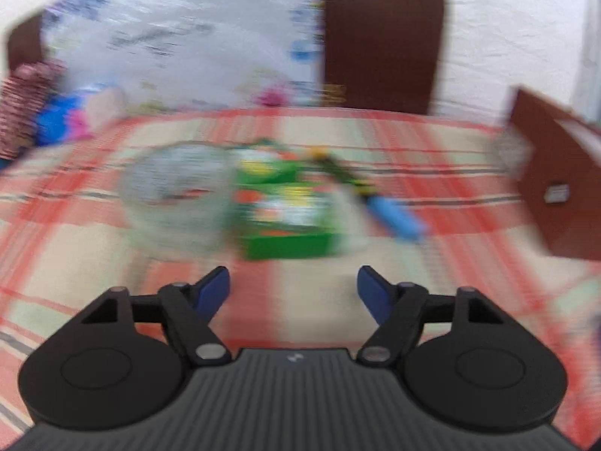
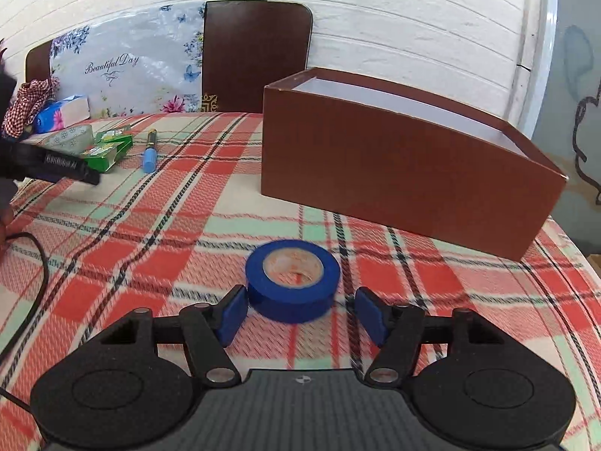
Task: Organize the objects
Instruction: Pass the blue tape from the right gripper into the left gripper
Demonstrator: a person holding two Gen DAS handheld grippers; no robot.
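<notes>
A blue tape roll (image 2: 293,285) lies flat on the plaid tablecloth, between the fingers of my right gripper (image 2: 300,308). The left pad sits right at the roll and the right pad stands clear of it, so the gripper is open. Behind the roll stands an open brown box (image 2: 394,165) with a white inside. The left wrist view is blurred. There my left gripper (image 1: 293,282) is open and empty, hanging short of two green cartons (image 1: 285,206), a clear tape roll (image 1: 176,191) and a blue-capped marker (image 1: 394,216).
At the table's far left lie a tissue pack (image 2: 64,112) and a checkered cloth (image 2: 26,105). A brown chair back (image 2: 255,56) and a floral board (image 2: 124,67) stand behind the table. A black cable (image 2: 37,263) trails over the left side.
</notes>
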